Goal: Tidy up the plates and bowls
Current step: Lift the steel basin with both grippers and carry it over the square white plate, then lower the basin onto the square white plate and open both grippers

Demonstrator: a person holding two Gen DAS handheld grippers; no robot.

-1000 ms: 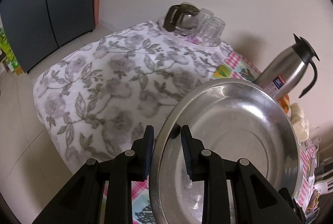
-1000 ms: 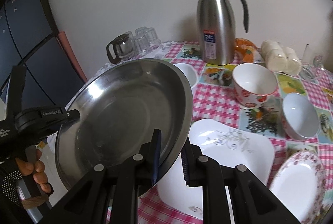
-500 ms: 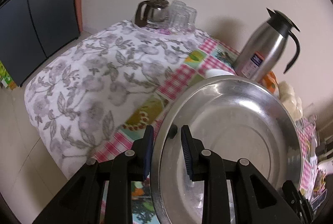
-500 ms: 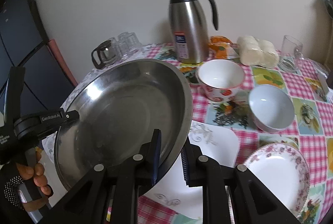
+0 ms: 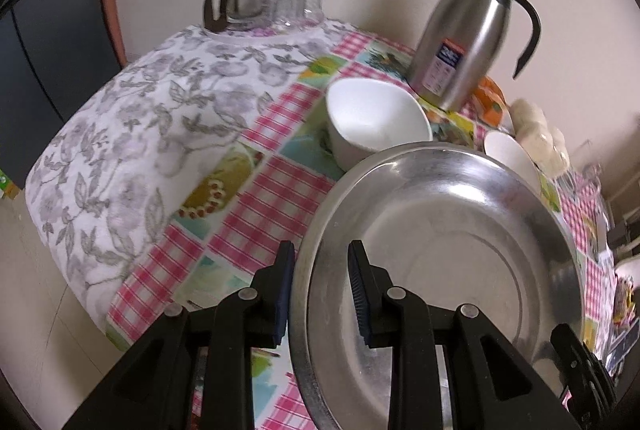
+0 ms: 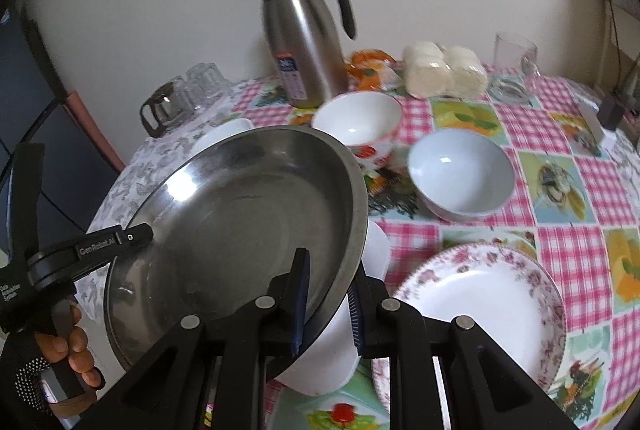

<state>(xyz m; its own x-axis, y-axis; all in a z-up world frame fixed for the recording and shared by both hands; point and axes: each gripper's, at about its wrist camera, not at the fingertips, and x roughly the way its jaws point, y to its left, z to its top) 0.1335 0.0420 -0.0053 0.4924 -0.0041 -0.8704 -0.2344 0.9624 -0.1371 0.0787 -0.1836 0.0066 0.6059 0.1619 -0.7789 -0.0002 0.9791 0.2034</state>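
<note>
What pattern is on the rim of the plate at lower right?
Small pink roses on white, running round the rim of the floral plate; the centre is plain white. Clearest in the right wrist view.

Premises are a domestic dining area. Evidence: a table [image 6: 568,190] under a pink checked oilcloth printed with fruit, a steel vacuum jug [image 6: 306,42], glass tumblers [image 5: 296,0] beside a glass coffee pot [image 5: 236,4], ceramic bowls [image 6: 460,174], a floral plate [image 6: 480,294], plain painted wall [image 6: 160,10].

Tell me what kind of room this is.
Most likely a home dining area or kitchen. A table under a checked cloth holds bowls, a floral plate and a steel jug, with drinking glasses by the wall.
</note>
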